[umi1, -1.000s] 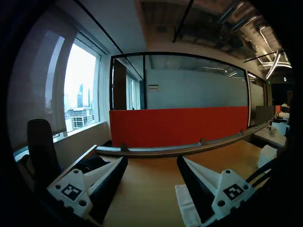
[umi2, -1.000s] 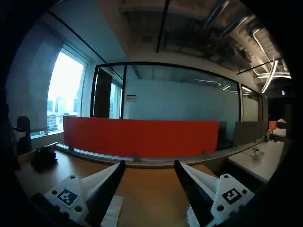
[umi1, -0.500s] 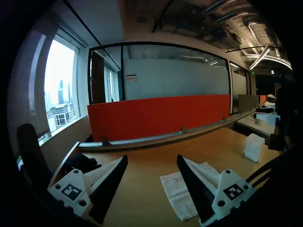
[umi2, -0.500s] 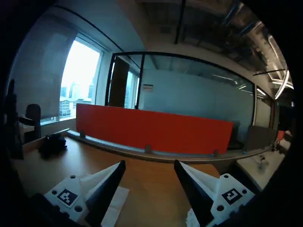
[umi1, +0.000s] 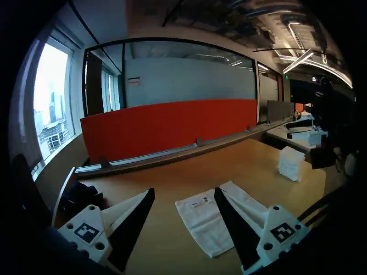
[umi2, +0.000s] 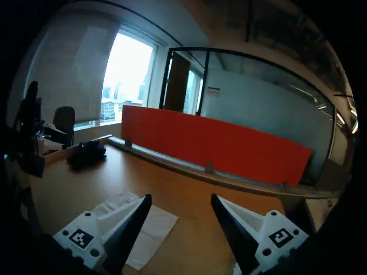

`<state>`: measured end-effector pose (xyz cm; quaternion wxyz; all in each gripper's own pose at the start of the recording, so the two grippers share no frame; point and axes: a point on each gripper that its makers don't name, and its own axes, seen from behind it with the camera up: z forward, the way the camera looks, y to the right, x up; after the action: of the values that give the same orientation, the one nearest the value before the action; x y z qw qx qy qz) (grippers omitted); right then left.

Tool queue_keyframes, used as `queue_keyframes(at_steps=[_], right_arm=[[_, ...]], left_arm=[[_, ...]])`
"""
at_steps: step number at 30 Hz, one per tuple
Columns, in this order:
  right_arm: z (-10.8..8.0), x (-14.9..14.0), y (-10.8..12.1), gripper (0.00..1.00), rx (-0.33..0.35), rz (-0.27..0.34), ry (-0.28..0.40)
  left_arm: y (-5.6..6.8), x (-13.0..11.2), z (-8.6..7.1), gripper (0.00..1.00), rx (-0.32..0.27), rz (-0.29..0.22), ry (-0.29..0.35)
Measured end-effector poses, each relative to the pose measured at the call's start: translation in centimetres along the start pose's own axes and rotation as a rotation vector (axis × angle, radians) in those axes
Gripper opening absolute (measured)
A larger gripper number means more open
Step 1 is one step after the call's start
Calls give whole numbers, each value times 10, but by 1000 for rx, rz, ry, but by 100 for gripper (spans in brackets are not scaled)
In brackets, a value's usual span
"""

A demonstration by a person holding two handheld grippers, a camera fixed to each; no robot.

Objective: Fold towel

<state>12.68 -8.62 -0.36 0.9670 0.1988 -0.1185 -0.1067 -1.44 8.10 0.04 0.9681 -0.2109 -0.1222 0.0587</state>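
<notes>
A pale wooden office desk (umi1: pixel 238 160) runs along a long orange-red divider panel (umi1: pixel 169 123). The flat white cloth towel (umi1: pixel 206 220) lies spread on it. The left gripper (umi1: pixel 183 190) and right gripper (umi2: pixel 180 196) hover above, fingers wide apart and empty. A pinch off the corners could drag it askew on the smooth top.

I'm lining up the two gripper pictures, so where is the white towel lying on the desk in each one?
Left gripper view: the white towel lies lower centre, flat on the desk, partly behind one finger.
Right gripper view: it lies lower left, partly behind one finger.
Shared landmark: the red divider panel along the desk's far edge.
</notes>
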Motion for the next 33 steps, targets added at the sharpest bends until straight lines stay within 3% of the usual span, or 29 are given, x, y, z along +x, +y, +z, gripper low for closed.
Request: queue_keyframes(at_steps=[8,17,33], right_arm=[[6,-19,-24,100,104,-55,-75],[13,-45,-48,100,179,-86,-131],[27,-105,-67,100,240,-76,-212]], left_arm=[[17,-18,6,96,-71,52,-52],[31,-47,15,96,-111,86,-108],[56,-105,35,96,-163,91,-189]])
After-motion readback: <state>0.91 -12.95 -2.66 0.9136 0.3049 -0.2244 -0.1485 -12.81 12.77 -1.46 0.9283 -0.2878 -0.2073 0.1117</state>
